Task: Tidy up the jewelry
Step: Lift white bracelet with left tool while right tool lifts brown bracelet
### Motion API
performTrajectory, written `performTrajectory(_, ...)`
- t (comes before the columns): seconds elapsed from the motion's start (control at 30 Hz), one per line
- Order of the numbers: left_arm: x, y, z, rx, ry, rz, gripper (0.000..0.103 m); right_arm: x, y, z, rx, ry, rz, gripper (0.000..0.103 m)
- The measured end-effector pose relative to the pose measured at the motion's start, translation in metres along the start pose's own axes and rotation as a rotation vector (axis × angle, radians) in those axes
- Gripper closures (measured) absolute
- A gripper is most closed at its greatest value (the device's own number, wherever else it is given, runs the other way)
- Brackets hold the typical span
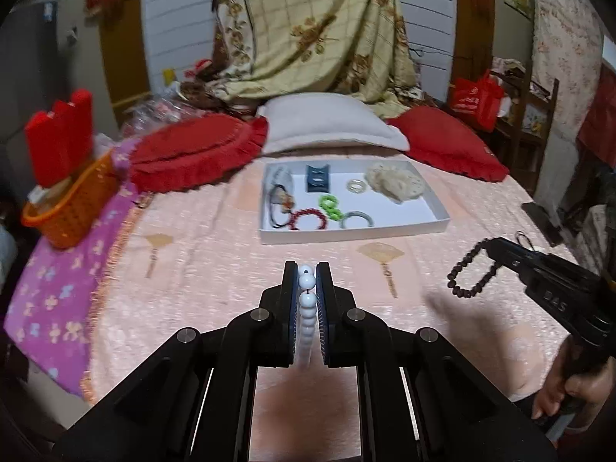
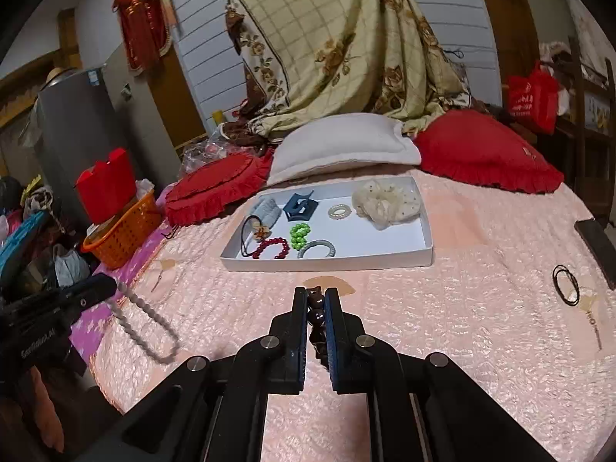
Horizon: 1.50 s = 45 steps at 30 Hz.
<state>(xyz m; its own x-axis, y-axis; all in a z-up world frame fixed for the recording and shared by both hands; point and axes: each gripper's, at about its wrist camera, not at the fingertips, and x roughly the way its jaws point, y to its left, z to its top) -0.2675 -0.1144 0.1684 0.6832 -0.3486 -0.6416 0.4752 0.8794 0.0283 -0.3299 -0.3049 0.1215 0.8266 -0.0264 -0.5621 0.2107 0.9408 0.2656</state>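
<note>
White glossy beads of a strung bracelet (image 1: 307, 308) sit pinched between the jaws of the left gripper (image 1: 307, 269), which hangs over the pink textured bedspread (image 1: 215, 269) just short of the shallow white cardboard tray (image 1: 439, 215). Off to the right of that tray, the right gripper (image 1: 491, 244) dangles a dark brown bead bracelet (image 1: 467, 275).

From the right wrist, the same brown beads (image 2: 316, 310) are clamped between its fingers, with the tray (image 2: 423, 246) ahead. Inside it already lie a red bead bracelet (image 2: 273, 248), green bead ring (image 2: 299, 233), blue claw clip (image 2: 300, 204) and cream scrunchie (image 2: 385, 202). Right of the tray, what looks like a thin black hair tie (image 2: 565, 283) lies loose. Most pieces seem sorted; two held bracelets and that loop remain.
</note>
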Motion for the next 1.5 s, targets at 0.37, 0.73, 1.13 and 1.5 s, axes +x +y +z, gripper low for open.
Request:
performTrajectory(0.37, -0.036, 0.01, -0.008, 0.014, -0.087, 0.104, 0.095, -0.033, 0.023, 0.0, -0.051, -0.058, -0.009, 0.095)
performTrajectory(0.73, -0.048, 0.012, -0.009, 0.018, -0.109, 0.126, 0.095, -0.047, 0.041, 0.006, -0.09, -0.091, 0.002, 0.095)
performTrajectory(1.13, -0.025, 0.011, -0.003, 0.026, -0.06, 0.124, 0.095, -0.028, 0.035, 0.012, -0.074, -0.06, 0.012, 0.095)
performTrajectory(1.5, 0.024, 0.006, 0.016, 0.069, 0.004, 0.134, 0.095, 0.009, 0.009, 0.026, -0.037, -0.013, -0.001, 0.095)
